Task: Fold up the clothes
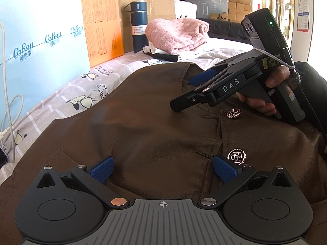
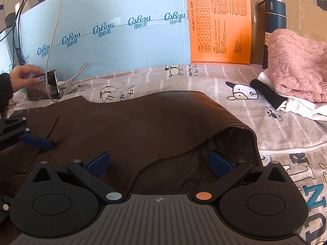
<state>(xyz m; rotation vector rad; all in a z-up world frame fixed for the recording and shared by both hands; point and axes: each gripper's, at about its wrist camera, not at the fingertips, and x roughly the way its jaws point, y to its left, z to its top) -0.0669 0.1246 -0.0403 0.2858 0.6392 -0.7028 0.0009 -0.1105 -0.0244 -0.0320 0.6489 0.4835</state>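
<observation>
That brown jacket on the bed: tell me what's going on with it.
A person holds a gripper in each hand over the brown leather jacket, which lies spread on the cartoon-print bedsheet. The left gripper and right gripper both stand open above it, gripping nothing. No fold shows yet. A pink sweater sits heaped farther back, and another person's hand touches a phone by the blue box.

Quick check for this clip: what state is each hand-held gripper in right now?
Left hand-held gripper: open, above the brown jacket, holding nothing.
Right hand-held gripper: open, at the jacket's sleeve opening, holding nothing.
</observation>
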